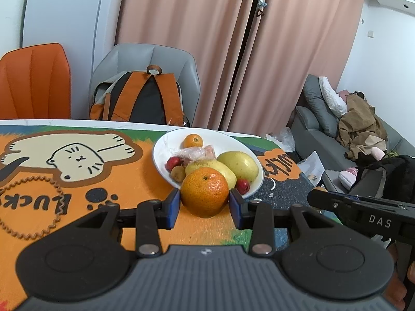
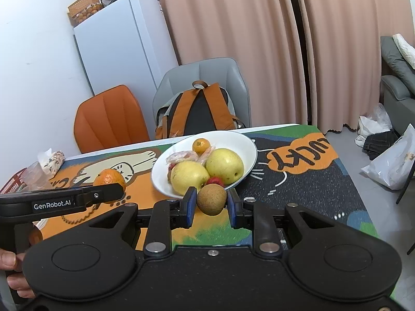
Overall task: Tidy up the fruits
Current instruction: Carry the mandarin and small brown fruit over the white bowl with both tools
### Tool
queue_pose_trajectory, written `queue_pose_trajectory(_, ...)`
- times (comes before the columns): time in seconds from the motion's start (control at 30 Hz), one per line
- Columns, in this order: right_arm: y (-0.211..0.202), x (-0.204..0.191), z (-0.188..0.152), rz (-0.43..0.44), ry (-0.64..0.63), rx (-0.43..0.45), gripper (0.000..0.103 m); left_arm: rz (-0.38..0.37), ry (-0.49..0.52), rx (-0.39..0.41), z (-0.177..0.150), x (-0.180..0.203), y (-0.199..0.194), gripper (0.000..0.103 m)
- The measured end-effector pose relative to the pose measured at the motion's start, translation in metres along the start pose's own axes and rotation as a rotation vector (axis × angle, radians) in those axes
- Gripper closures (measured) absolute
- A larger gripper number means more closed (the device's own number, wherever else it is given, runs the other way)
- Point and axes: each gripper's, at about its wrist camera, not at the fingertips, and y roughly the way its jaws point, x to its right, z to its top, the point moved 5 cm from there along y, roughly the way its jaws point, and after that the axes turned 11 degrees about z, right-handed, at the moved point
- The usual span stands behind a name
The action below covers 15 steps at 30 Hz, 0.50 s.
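Note:
My left gripper (image 1: 205,202) is shut on a large orange (image 1: 204,191), held just in front of a white bowl (image 1: 162,162). The bowl holds two yellow pears (image 1: 238,164), a small orange (image 1: 192,140), a kiwi (image 1: 178,173), small red fruits (image 1: 172,163) and a plastic-wrapped item (image 1: 193,153). In the right wrist view my right gripper (image 2: 210,203) is shut on a brown kiwi (image 2: 211,199), close to the near rim of the same bowl (image 2: 249,150). The left gripper's side arm and its orange (image 2: 109,178) show at the left of that view.
The table wears a colourful cat-print mat (image 1: 77,155). Behind it stand an orange chair (image 1: 35,80) and a grey chair with a backpack (image 1: 140,98). A red basket and tissue pack (image 2: 50,160) sit at the table's left. A sofa (image 1: 324,127) and bags on the floor (image 2: 391,165) lie to the right.

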Motion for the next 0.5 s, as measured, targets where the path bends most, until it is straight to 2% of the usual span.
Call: queue_pose_trajectory(0.5, 0.041, 0.033, 0.026, -0.008, 0.022, -0.013, 0.079, 0.005, 0.029, -0.012, 0.03, 0.017, 0.047, 0.064)
